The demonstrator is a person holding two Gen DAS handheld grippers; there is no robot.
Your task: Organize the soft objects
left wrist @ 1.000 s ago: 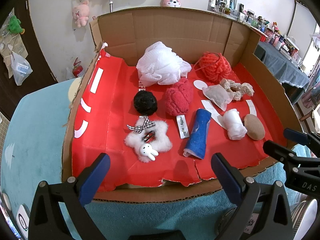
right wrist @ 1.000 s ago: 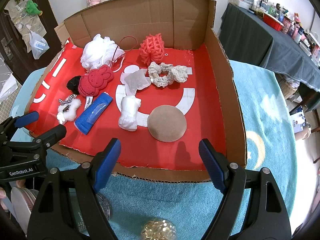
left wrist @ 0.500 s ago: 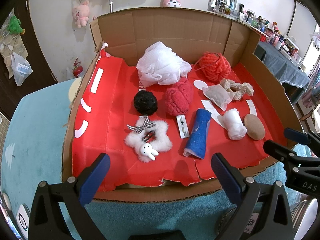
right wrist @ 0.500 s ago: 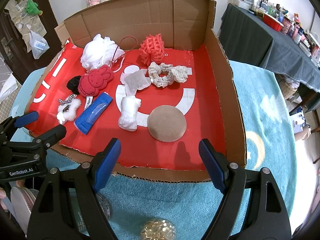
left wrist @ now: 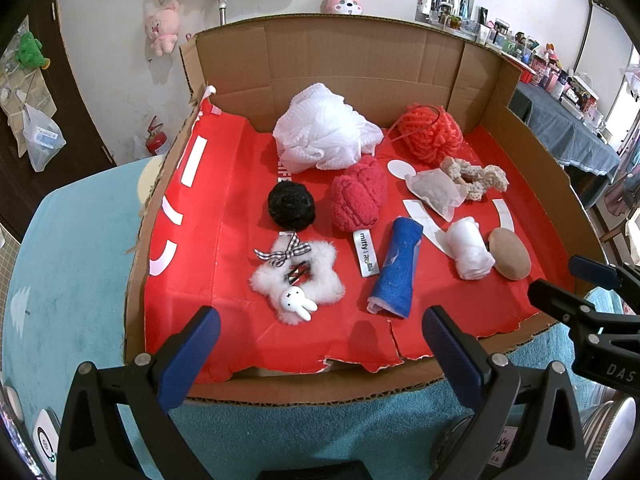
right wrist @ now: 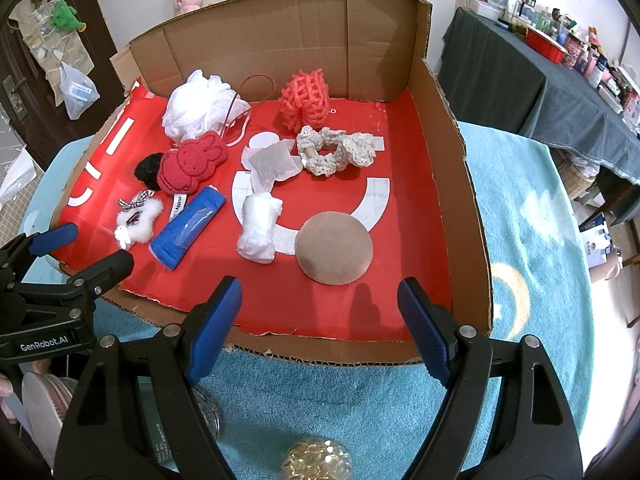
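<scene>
Both left tongs (left wrist: 320, 344) and right tongs (right wrist: 320, 316) are hovering wide and empty over the near edge of the cardboard tray (right wrist: 448, 184), soft objects lying spread inside: tan round sponge (right wrist: 334, 252) near-right, white mesh pouf (left wrist: 324, 128) at the back.

We see a white wall (left wrist: 120, 80) at the far side, hung with a pink plush (left wrist: 162, 26). A dark door (right wrist: 24, 92) stands far left. Far right, a grey-draped table (right wrist: 540, 92) carries clutter. A teal cloth (right wrist: 528, 220) covers the near counter.
</scene>
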